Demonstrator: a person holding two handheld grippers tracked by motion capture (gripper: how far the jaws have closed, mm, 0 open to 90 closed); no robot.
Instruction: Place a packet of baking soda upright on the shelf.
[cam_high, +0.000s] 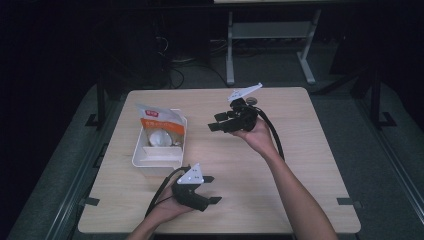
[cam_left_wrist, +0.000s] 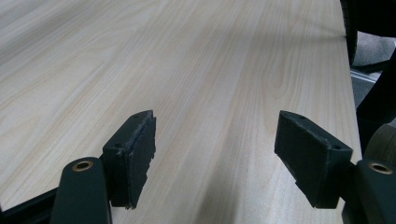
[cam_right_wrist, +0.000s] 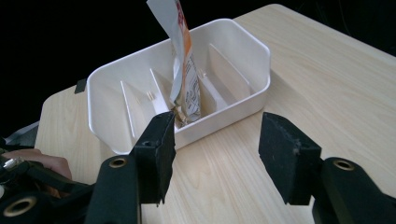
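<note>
High view: one pouch (cam_high: 161, 121), one divided box (cam_high: 159, 156).

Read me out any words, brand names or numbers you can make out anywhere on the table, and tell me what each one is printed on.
Nothing can be read for certain.
Pouch standing in the white divided tray: a red label with pale characters at its top corner in the high view, too small and blurred to read.
Same pouch in the right gripper view: small dark print on its lower part, too blurred to read.
Table: bare wood, no text.
</note>
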